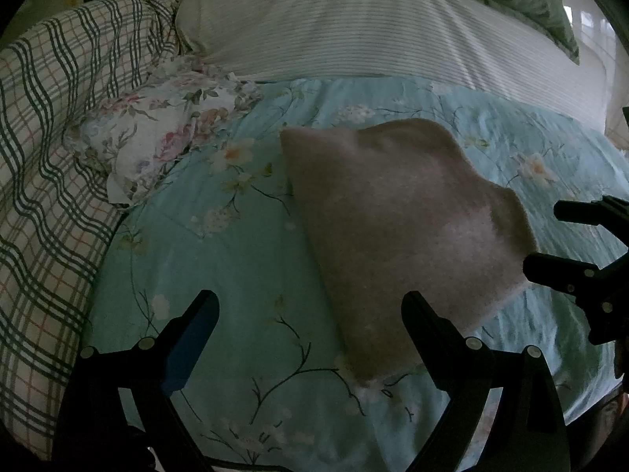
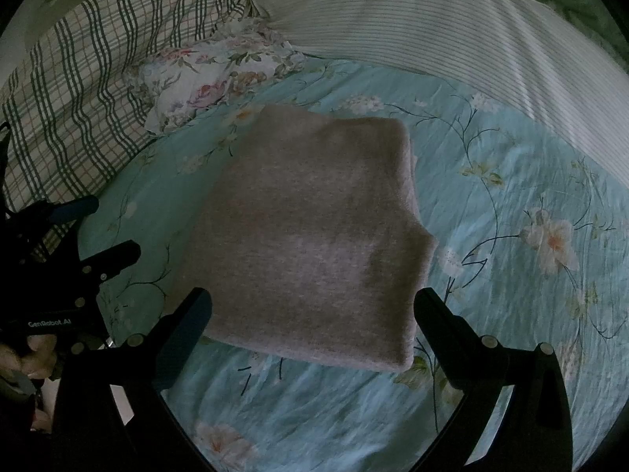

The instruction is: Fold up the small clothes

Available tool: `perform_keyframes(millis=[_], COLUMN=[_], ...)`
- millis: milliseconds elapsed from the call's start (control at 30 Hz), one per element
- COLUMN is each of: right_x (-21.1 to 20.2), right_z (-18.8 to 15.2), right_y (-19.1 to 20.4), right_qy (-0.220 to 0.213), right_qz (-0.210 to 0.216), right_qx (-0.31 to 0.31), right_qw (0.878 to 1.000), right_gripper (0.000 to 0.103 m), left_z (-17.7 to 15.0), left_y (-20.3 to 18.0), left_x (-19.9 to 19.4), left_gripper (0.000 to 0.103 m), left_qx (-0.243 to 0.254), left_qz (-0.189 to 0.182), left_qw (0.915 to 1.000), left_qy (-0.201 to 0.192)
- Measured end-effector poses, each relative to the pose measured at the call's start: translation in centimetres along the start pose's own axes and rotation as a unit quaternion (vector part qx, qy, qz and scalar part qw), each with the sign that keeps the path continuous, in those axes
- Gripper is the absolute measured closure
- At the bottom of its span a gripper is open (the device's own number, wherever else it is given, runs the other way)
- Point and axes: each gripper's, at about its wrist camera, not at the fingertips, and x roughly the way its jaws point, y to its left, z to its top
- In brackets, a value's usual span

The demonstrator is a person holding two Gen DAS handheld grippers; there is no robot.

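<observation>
The left gripper (image 1: 310,310) is hanging with its fingers spread wide and holding nothing, low over the turquoise floral sheet (image 1: 236,259), beside the left edge of the folded grey garment (image 1: 397,216), probably because the fold there is already finished. In the middle the garment is lying flat as a compact, layered rectangle on the sheet, near the small floral cloth (image 2: 204,78) and the checked blanket (image 2: 78,90), well apart from the striped pillow (image 2: 432,31). The right gripper (image 2: 314,306) is likewise spread and empty, its fingers framing the near edge of the garment, as if it is checking the result.
</observation>
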Motion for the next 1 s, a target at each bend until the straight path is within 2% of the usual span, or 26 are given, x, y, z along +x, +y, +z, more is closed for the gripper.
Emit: perform_keyframes(millis=[333, 533, 1000], right_x=[0.0, 0.5, 1.4], right_z=[0.1, 1.3, 1.6], right_y=[0.0, -0.7, -0.5], right_qy=[-0.001, -0.002, -0.002], right_qz=[-0.001, 0.000, 0.001], right_qx=[0.001, 0.005, 0.011], right_qw=[1.000, 1.000, 1.000], right_gripper=[0.001, 0.001, 0.001], left_z=[0.0, 0.5, 1.2], left_y=[0.0, 0.4, 0.0], left_x=[0.0, 0.6, 1.7], left_gripper=[0.008, 0.008, 0.008], left_qx=[-0.002, -0.013, -0.015], left_qz=[0.000, -0.014, -0.001], left_qw=[1.0000, 0.9998, 0.9999], left_qy=[0.000, 0.003, 0.007])
